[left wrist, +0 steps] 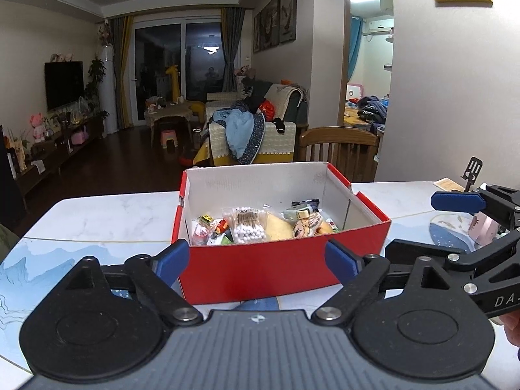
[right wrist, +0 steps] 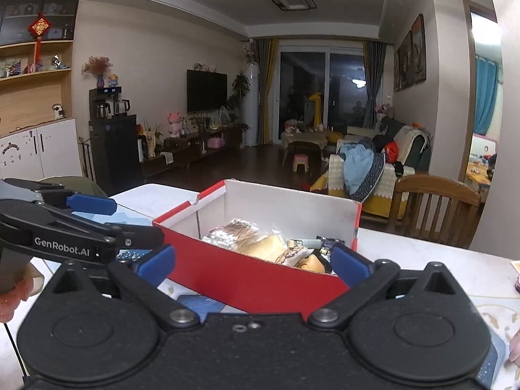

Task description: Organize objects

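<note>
**Item: red box of sundries, both grippers standing clear**

Left wrist view, left to right. The pale marbled counter (left wrist: 107,214) is filling the lower left of the frame. The left gripper (left wrist: 256,260) is occupying the bottom edge, its blue fingers (left wrist: 172,260) spread wide and grasping nothing; each pad is lying in front of the red box (left wrist: 282,269), and whether either touches its near wall cannot be told. The box is sitting at centre frame, open-topped, white inside. Contents, left to right: small bright packets, a bag of cotton swabs (left wrist: 248,226), a yellow cloth-like piece, a patterned pouch (left wrist: 307,224). At the right edge the right gripper (left wrist: 455,224) is reaching in, fingers likewise released and empty, above a round blue mat (left wrist: 445,230).

Right wrist view, left to right. The left gripper (right wrist: 120,224) is entering from the left edge, one blue fingertip forward. The right gripper (right wrist: 256,263) is lining the bottom edge, fingers parted to either side of the box's near corner. The red box (right wrist: 247,276) is lying at centre, turned corner-on, with the cotton swabs (right wrist: 224,235) toward its left wall. A wooden chair (right wrist: 435,208) is standing behind the counter at right.

Step in hand, as a judgement: the sorting looks nearly finished, with the loose things already gathered in the box and both grippers emptied. The next move is probably calling for either a two-sided hold on the box walls to shift it, or a search of the counter for any stray item left at the far right.
</note>
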{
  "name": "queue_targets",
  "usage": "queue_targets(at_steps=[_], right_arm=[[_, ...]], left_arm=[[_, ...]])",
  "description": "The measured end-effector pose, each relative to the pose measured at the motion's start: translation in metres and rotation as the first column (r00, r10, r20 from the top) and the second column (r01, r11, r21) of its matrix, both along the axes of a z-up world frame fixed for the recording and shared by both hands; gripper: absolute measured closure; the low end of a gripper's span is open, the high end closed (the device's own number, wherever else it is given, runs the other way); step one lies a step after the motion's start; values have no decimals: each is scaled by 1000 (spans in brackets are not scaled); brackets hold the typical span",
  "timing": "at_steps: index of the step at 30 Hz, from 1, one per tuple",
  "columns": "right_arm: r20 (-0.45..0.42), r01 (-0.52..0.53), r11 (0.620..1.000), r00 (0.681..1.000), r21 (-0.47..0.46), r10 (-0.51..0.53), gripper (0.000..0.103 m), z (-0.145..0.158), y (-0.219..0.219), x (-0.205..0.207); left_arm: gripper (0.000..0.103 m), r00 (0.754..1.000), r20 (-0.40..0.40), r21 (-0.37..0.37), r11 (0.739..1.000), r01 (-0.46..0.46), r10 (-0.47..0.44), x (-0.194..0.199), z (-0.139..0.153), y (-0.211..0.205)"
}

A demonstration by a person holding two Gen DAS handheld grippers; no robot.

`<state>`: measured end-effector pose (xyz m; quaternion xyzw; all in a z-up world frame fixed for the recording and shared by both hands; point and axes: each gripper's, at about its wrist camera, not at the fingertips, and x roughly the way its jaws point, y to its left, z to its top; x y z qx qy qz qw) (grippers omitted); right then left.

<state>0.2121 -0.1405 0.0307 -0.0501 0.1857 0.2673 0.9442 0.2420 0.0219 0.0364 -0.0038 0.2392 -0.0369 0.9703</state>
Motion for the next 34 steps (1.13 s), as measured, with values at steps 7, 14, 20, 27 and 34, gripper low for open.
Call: queue_targets(at_steps=[7, 14, 20, 27, 34], right_arm=[[-7, -15, 999, 1000, 35, 16, 0, 0, -5, -8], [-10, -27, 999, 1000, 46, 27, 0, 1, -3, -13], [-15, -24, 999, 1000, 43, 25, 0, 0, -5, -13], [-28, -15, 999, 999, 51, 16, 0, -3, -9, -15], [-56, 8, 999, 998, 51, -5, 0, -11, -13, -16]], left_arm=[[0, 1000, 23, -5, 1000, -8, 8, -13, -1, -1], [0, 999, 2, 30, 999, -44, 44, -14, -4, -5], [0, 999, -10, 45, 998, -50, 51, -14, -7, -7], [0, 998, -17, 46, 997, -55, 56, -15, -8, -5], [0, 999, -20, 46, 998, -37, 37, -17, -11, -5]])
